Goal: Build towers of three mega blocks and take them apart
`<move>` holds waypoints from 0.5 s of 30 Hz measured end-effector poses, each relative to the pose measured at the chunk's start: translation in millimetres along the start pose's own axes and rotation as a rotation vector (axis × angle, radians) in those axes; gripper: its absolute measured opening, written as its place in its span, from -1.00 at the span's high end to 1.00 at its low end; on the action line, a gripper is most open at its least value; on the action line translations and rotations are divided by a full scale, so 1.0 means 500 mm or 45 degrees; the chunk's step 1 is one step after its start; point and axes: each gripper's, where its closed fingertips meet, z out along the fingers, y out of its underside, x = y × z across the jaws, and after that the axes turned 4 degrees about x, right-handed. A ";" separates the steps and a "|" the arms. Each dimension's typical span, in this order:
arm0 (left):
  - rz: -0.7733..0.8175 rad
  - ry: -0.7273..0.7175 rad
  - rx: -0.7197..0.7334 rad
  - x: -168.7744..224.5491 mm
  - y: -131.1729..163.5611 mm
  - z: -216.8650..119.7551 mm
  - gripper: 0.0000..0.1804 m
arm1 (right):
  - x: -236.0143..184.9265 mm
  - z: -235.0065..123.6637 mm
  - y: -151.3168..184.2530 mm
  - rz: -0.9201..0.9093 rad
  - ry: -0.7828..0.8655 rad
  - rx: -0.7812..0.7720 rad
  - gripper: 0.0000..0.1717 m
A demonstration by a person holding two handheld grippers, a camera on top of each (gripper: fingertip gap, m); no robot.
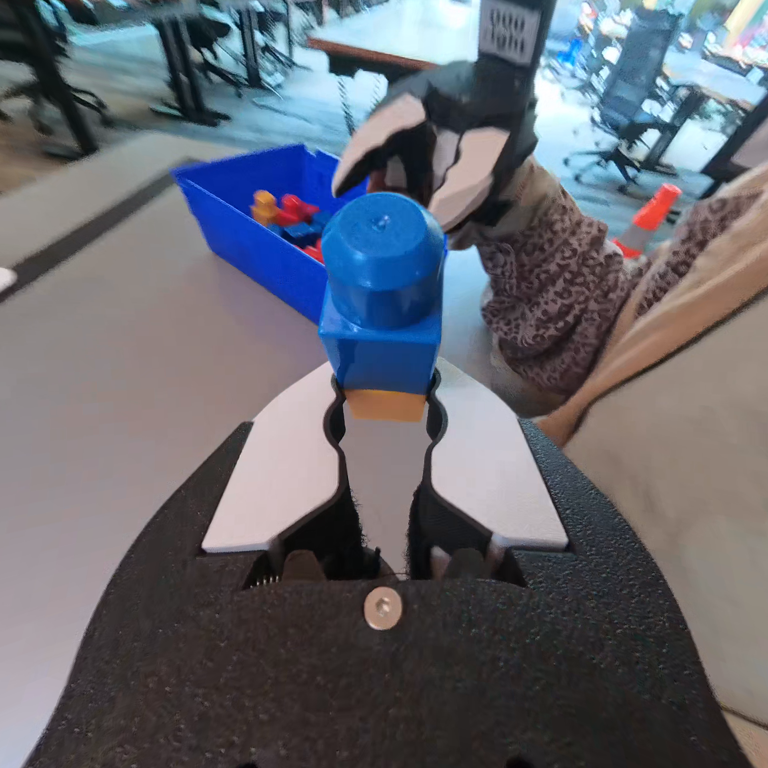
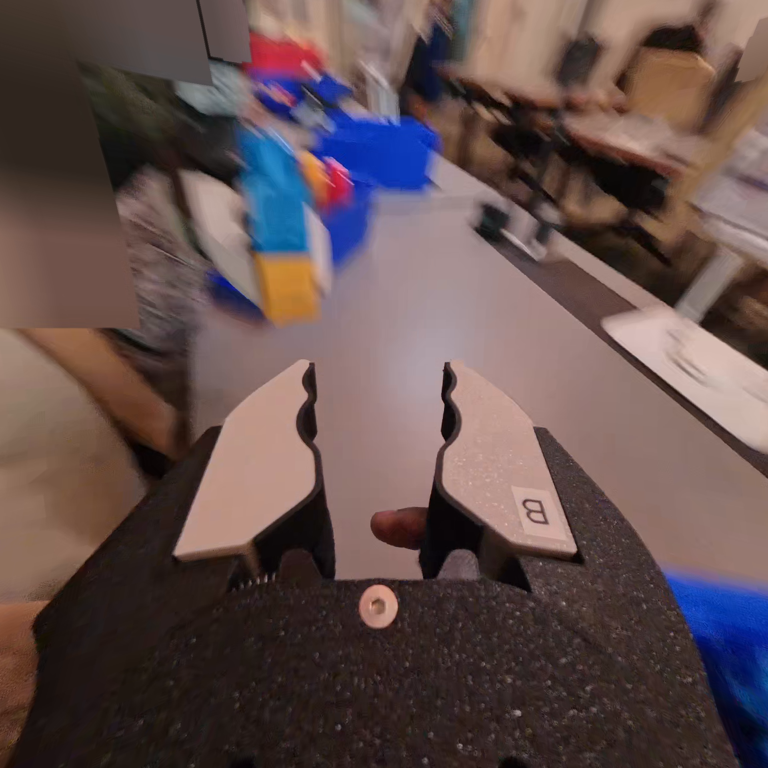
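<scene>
My left gripper (image 1: 385, 384) is shut on a small tower, a blue block (image 1: 380, 332) stacked on a yellow block (image 1: 385, 405), and holds it above the grey table (image 1: 124, 374). The pads press where the two blocks meet. The blue block's round stud points away from the camera. The right wrist view shows the same tower, blurred, with blue (image 2: 274, 199) above yellow (image 2: 289, 286), between the left gripper's fingers. My right gripper (image 2: 378, 368) is open and empty over bare table. In the left wrist view it (image 1: 395, 189) hovers just beyond the blue stud, open and apart from it.
A blue bin (image 1: 232, 220) with several red, yellow and blue blocks stands on the table behind the tower. A person's patterned sleeve (image 1: 552, 291) is at the right. An orange cone (image 1: 656, 216) stands beyond it. A white flat object (image 2: 685, 353) lies at the table's right edge.
</scene>
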 end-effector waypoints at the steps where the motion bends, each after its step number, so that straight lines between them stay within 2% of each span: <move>1: 0.003 0.031 -0.041 0.009 0.012 0.014 0.60 | -0.042 0.025 -0.022 0.011 -0.125 0.083 0.31; 3: 0.016 0.052 -0.112 0.017 0.032 0.035 0.60 | -0.096 0.067 -0.033 0.029 -0.272 0.129 0.25; 6: 0.029 0.101 -0.225 0.034 0.065 0.055 0.60 | -0.133 0.117 -0.026 0.054 -0.354 0.159 0.28; 8: 0.046 0.128 -0.296 0.043 0.084 0.060 0.60 | -0.143 0.136 -0.020 0.060 -0.374 0.175 0.41; 9: 0.058 0.139 -0.320 0.046 0.090 0.060 0.60 | -0.141 0.138 -0.019 0.041 -0.361 0.188 0.56; 10: 0.076 0.135 -0.324 0.045 0.090 0.058 0.59 | -0.136 0.136 -0.018 0.007 -0.348 0.204 0.58; 12: 0.118 0.087 -0.243 0.032 0.068 0.048 0.60 | -0.118 0.121 -0.020 -0.014 -0.318 0.233 0.58; 15: 0.108 0.074 0.026 0.027 -0.002 0.022 0.60 | -0.103 0.096 -0.044 0.076 -0.343 0.346 0.61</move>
